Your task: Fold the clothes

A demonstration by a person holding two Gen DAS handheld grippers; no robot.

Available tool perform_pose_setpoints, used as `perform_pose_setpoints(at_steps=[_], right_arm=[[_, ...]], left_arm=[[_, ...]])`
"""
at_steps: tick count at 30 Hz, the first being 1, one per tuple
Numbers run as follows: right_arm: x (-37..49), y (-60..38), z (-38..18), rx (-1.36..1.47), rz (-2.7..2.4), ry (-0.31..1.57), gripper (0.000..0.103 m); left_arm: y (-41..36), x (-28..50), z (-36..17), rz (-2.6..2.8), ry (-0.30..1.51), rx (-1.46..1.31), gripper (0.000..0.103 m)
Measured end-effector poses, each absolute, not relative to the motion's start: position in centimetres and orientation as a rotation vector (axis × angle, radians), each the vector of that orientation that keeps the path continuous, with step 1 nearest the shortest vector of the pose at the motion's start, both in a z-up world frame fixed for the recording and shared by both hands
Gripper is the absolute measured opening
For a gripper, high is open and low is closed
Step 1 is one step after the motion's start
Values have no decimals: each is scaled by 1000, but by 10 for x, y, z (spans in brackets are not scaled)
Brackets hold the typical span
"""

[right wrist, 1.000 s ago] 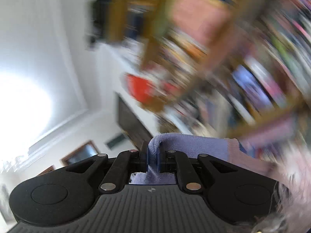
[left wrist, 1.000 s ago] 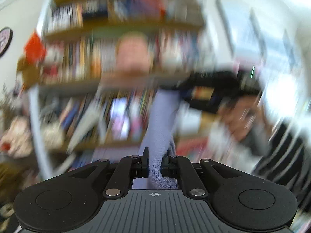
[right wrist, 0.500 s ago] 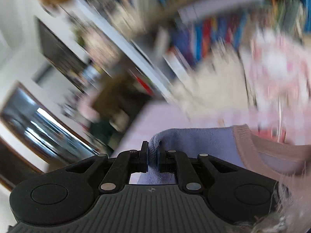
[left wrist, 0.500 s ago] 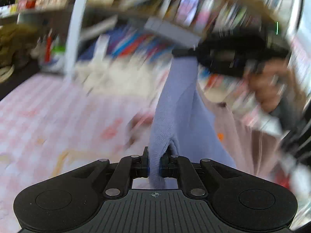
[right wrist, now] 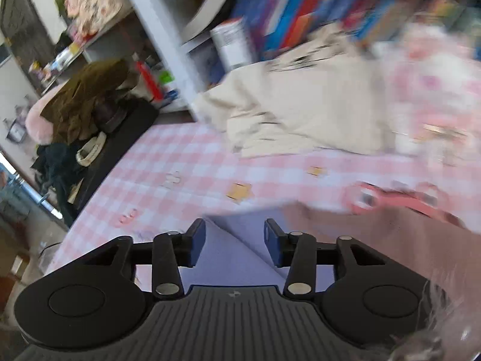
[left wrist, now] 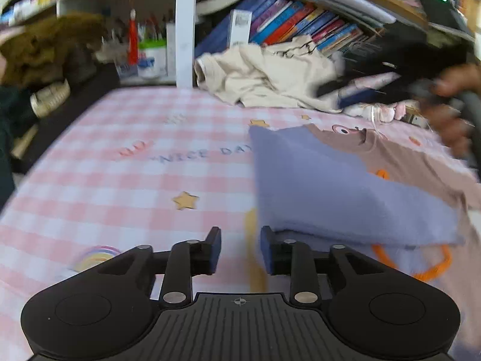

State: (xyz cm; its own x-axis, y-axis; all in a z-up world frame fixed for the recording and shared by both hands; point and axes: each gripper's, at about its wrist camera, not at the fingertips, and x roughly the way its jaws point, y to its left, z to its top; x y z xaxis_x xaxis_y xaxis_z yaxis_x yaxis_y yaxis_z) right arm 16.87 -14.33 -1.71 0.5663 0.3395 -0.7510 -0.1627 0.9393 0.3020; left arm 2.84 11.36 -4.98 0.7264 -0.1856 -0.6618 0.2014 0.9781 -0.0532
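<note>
In the left wrist view the left gripper (left wrist: 240,249) hangs low over a pink checked cloth (left wrist: 120,180) with its jaws spread wide and nothing between them; only the cloth shows in the gap. Its right finger (left wrist: 266,249) sits just at the near edge of a shirt (left wrist: 330,189), which lies flat on the cloth to the right of centre; whether the finger touches the fabric cannot be told. The shirt shows a lavender panel folded over a brownish front with an orange print, its collar pointing away. Beyond it a cream garment (left wrist: 270,78) lies crumpled at the far edge of the cloth, against a row of books (left wrist: 300,24). At the far right a blurred hand (left wrist: 451,111) grips the other tool. In the right wrist view the right gripper (right wrist: 235,246) is likewise wide open and holds nothing. It hovers right over the lavender corner of the shirt (right wrist: 240,240), where a diagonal crease runs between the fingers; neither pad visibly presses the fabric. The brownish part of the shirt spreads off to the right, blurred. The checked cloth (right wrist: 180,165) stretches ahead, with the cream garment (right wrist: 300,111) heaped at its far side below the books (right wrist: 300,15).
</note>
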Motion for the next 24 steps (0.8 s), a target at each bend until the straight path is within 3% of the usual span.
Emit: perform_pose_setpoints(at_steps=[2,5,15,24], right_arm=[[133,-175,-22,198,208,951,50],[79,-223,-30,183,74,990,50],[-37,-268,-62,158,-274,1007,53],[-89,-280,-70,224,-395,972,53]], left_arm=[[110,21,-38,-233,690,79,37],[92,17,-26,-332,638,120,52],[-79,2,-60,-818,513,609,54],[-166,-33,-89,-874,365,930,54]])
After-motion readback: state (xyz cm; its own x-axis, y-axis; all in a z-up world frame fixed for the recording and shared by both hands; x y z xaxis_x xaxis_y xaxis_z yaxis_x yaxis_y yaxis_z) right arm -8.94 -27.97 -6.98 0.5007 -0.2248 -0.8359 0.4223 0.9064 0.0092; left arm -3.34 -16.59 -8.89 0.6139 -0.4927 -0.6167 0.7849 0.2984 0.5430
